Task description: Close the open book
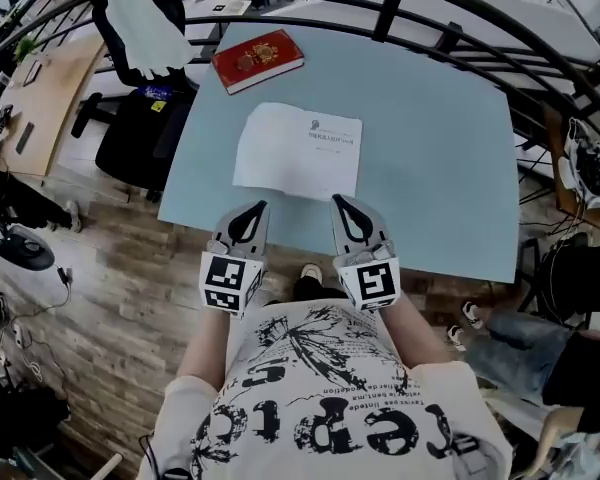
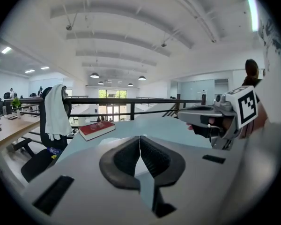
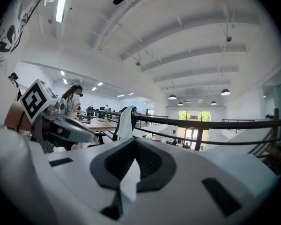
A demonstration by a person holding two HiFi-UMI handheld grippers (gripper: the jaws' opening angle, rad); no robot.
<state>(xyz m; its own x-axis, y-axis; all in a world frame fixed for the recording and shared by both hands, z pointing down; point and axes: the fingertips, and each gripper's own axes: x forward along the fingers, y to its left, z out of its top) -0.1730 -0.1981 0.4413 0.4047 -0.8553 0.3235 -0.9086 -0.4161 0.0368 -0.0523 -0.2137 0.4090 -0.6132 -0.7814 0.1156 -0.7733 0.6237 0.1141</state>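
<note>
book (image 1: 298,151) open on table (image 1: 435,168); l tongs (image 1: 260,206), r tongs (image 1: 337,199) shut.

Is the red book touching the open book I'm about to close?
Apart. The head view shows a strip of bare blue table between the red book and the open book.

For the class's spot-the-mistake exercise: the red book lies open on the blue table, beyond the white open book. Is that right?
Not quite. The red book lies closed, cover up, on the blue table, beyond the white open book. The head view shows it.
</note>
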